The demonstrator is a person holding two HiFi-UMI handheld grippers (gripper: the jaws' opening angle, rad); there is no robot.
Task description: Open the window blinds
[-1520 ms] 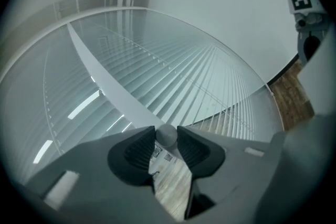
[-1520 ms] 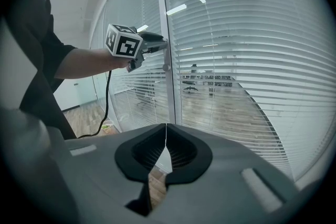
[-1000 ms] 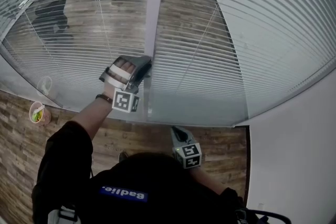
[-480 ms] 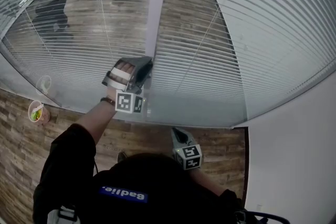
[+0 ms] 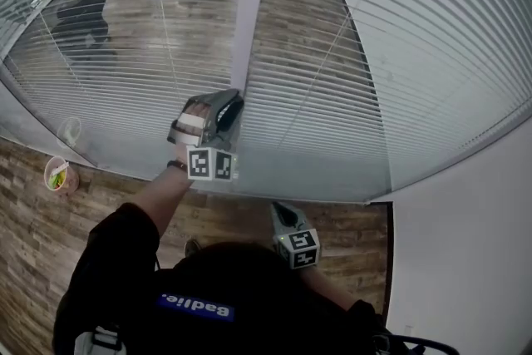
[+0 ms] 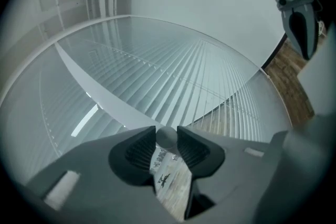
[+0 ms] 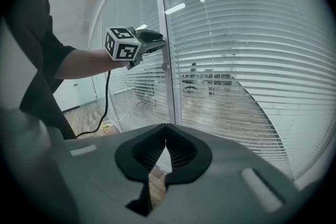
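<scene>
Mid-twist, by the look of it: left gripper [image 5: 233, 102] pinching the round knob [image 6: 167, 137] on the post [image 5: 249, 12] at frame centre, jaws just eased slightly wider. Blinds [image 5: 349, 71] across the upper frame, slats partly tilted. Next, probably: firmer pinch, more turning. Right gripper [image 7: 165, 131] closed, empty, lower centre. Label [image 6: 169, 176] below the knob unreadable.
</scene>
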